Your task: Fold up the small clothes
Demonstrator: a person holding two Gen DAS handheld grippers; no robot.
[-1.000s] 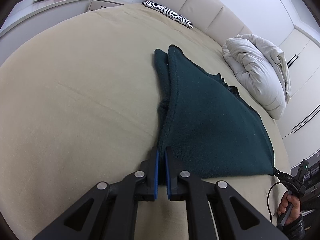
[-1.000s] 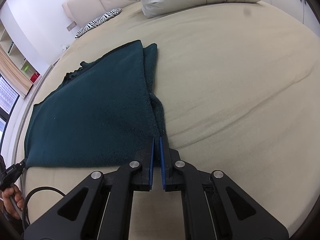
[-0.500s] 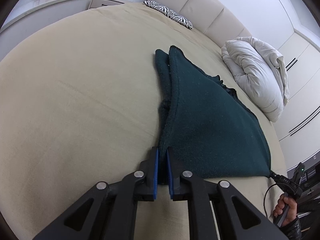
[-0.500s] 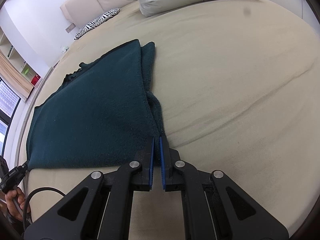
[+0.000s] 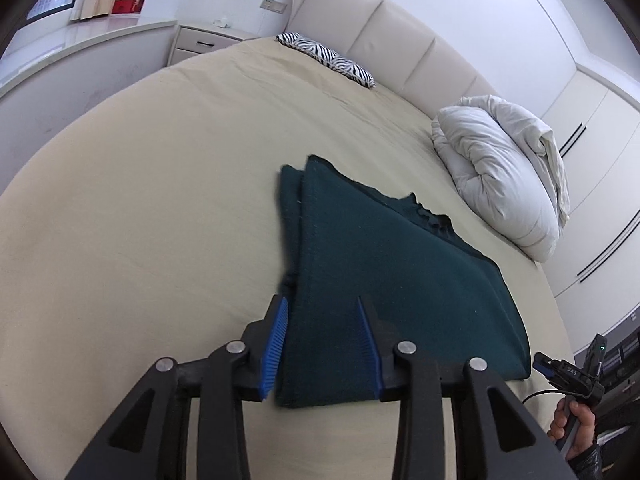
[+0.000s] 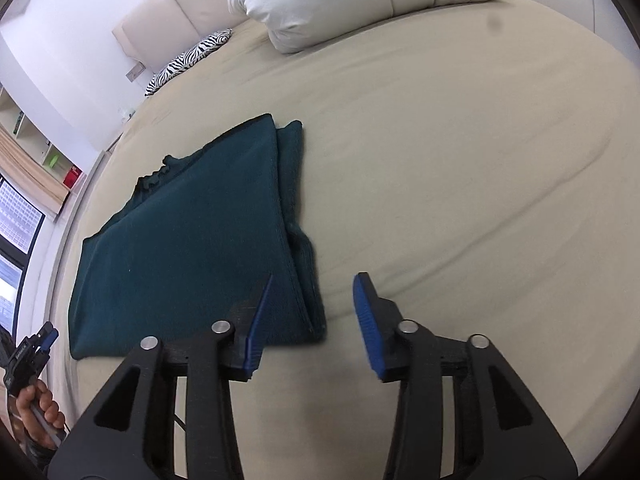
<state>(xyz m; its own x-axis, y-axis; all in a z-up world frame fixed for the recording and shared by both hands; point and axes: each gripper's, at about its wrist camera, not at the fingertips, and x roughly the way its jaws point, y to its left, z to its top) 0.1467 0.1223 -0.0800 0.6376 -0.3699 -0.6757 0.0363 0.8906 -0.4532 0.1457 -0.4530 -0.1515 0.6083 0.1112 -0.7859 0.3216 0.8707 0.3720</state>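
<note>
The left hand-held gripper (image 5: 322,342) hangs with jaws apart, just opened, over the near left corner of the folded dark teal knitted garment (image 5: 384,280); no pad presses it. The right hand-held gripper (image 6: 310,322), likewise just opened and empty, straddles the near right corner. The garment lies flat on the beige bed (image 5: 140,208), long axis running away from both, each tilted downward.

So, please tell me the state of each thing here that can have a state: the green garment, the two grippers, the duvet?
Green garment: folded, lying flat on the bed, released.
Left gripper: open, jaws have just been opening, garment corner between them but not pinched.
Right gripper: open, jaws have just been opening, above the other near corner.
White duvet: bunched up.
</note>
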